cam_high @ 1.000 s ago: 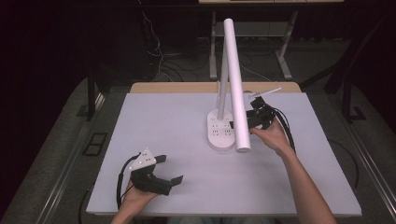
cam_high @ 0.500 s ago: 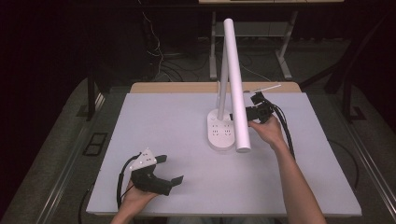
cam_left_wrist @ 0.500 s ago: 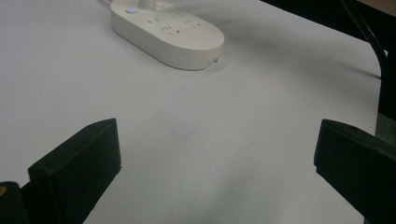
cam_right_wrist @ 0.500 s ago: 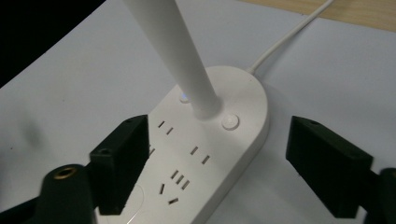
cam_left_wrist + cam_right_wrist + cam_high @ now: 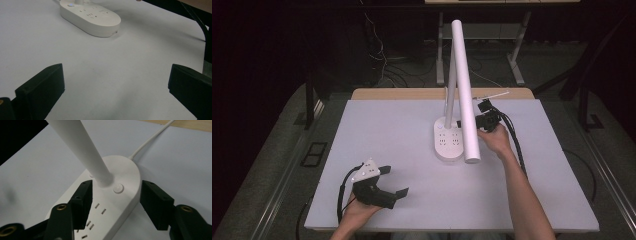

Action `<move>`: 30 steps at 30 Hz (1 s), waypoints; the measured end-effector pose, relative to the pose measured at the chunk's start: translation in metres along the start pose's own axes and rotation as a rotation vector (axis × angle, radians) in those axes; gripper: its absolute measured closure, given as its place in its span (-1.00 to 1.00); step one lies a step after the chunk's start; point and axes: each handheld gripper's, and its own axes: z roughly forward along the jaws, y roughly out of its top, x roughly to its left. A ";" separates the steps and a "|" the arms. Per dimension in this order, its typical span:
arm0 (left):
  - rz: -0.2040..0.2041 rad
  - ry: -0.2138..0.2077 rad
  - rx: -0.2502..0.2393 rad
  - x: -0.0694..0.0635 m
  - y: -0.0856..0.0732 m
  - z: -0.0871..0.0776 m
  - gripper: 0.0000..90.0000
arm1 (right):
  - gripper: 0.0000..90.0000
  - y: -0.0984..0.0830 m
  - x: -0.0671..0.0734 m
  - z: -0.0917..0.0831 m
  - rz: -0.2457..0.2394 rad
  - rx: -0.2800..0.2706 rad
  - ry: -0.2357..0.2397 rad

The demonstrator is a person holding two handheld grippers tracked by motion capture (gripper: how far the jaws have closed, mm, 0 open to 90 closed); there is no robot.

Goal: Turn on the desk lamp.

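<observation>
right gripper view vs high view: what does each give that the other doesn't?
Right gripper view alone: the round button beside the stem foot, and the open jaws of the right gripper straddling that end of the lamp base.

High view alone: the left gripper, open, near the table's front left, and the lamp's long white head slanting over the base.

Both: base, sockets, white cable, white tabletop.

Lamp (image 5: pixel 460 90) w/ socket base (image 5: pixel 449 141): plain white, no pattern. Table (image 5: pixel 402 125): pale grey top, tan far edge. Both hand-held grippers black, left (image 5: pixel 393 183) and right (image 5: pixel 473 120).
</observation>
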 end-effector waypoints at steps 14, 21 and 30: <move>-0.002 0.001 -0.002 0.001 0.000 -0.001 -1.00 | 0.39 -0.003 0.002 0.019 0.010 -0.025 0.026; 0.000 0.002 0.001 0.001 0.000 -0.001 -1.00 | 0.69 -0.004 -0.001 0.024 0.021 -0.042 0.019; -0.001 0.003 0.001 0.001 0.000 -0.001 -1.00 | 0.91 -0.002 -0.003 0.030 0.018 -0.036 0.010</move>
